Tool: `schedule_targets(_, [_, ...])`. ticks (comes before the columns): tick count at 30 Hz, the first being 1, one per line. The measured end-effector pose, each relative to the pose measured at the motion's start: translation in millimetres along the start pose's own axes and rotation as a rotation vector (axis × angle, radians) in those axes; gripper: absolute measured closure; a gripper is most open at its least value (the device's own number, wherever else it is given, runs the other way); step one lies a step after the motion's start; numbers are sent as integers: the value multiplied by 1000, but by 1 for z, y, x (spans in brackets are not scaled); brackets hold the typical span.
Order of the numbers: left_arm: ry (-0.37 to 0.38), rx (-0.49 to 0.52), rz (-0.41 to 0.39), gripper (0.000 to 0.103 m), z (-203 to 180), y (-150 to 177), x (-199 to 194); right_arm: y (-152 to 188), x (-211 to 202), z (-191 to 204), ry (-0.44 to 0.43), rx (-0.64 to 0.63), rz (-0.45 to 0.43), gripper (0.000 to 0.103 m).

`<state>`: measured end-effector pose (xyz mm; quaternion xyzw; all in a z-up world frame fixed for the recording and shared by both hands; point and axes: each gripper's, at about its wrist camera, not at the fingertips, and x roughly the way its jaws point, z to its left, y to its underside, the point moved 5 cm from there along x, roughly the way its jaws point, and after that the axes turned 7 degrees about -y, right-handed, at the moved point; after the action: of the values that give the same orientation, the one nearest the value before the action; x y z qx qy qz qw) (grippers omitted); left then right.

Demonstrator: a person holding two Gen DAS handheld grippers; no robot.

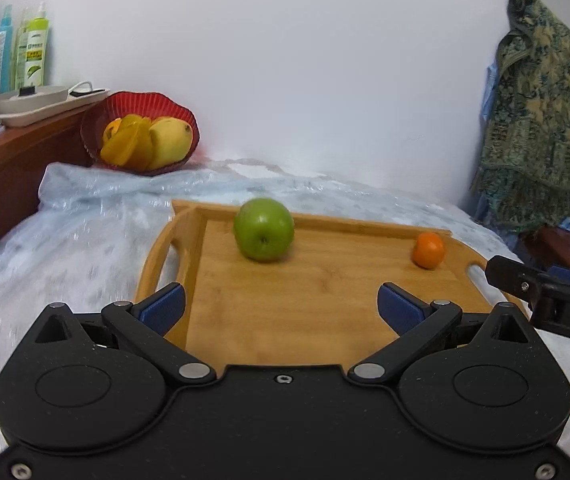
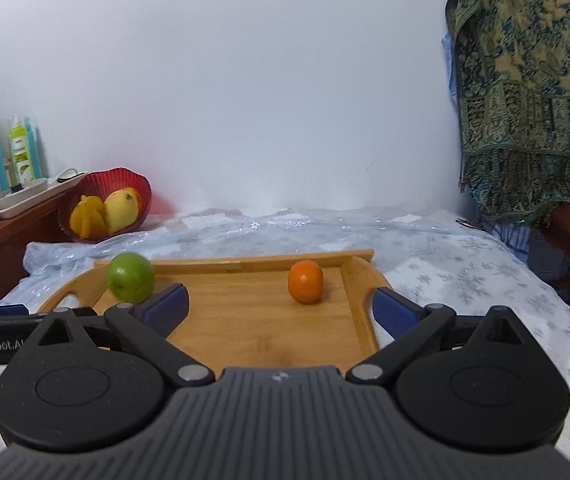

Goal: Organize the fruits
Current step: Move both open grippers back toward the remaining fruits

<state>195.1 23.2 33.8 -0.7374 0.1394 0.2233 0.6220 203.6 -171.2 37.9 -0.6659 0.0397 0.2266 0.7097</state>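
Left wrist view looks over a bamboo tray (image 1: 285, 312) with a raised rim and cut-out handles at both ends, its pale wood grain smooth and bare except for two fruits. A glossy green apple (image 1: 264, 229), round with a dimple facing the camera, sits near the far rim, and a small orange tangerine (image 1: 428, 251) rests by the right-hand handle, well apart from it. The left gripper (image 1: 281, 306) hangs over the near part of the tray with its blue ribbed pads (image 1: 164, 309) spread wide and nothing between them; the apple lies ahead of the gap, clear of both pads. The tray sits on a crinkly, shiny plastic sheet (image 1: 97, 216) printed with pale snowflakes. Behind it a red fluted bowl (image 1: 141, 100) holds a yellow mango (image 1: 169, 141) and a ridged yellow starfruit (image 1: 125, 146). A fringed green and gold patterned shawl (image 1: 541, 120) hangs at the right, and plastic spray bottles (image 1: 35, 48) stand on a brown wooden ledge at the left. From the right wrist view, the right gripper (image 2: 281, 306) also stands fully spread and empty, its blue pads (image 2: 391, 312) straddling the tray's right edge; the tangerine lies just ahead between the pads' lines, touching neither, and the apple is off to the left beyond the left-hand pad.
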Motion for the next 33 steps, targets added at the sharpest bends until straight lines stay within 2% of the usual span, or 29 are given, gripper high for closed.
schedule_targets(3, [0,24,-14,0,-1,15,-19,13,-21,4,7,-15,-12,0])
schedule_targets(6, [-49,31,-42,0,-2,32,-39,27,-39,10,4,-21,-26,0])
schedule_targets(11, [-51,74,-57,1,-11,57,-70,47,-68,26,21,-90,-66,0])
schedule_targets(15, [-75,98,-79,0,-12,69,-94,58,-87,30,10,-97,-89,0])
schedule_targets(18, [-63,95,-62,0,-10,76,-104,65,-97,29,16,-79,-94,0])
schedule_targets(28, [-89,69,13,0,-4,90,-115,84,-116,24,22,-91,-62,1])
schedule_targets(33, [-99,67,38,1,-3,100,-120,92,-119,22,20,-94,-29,6])
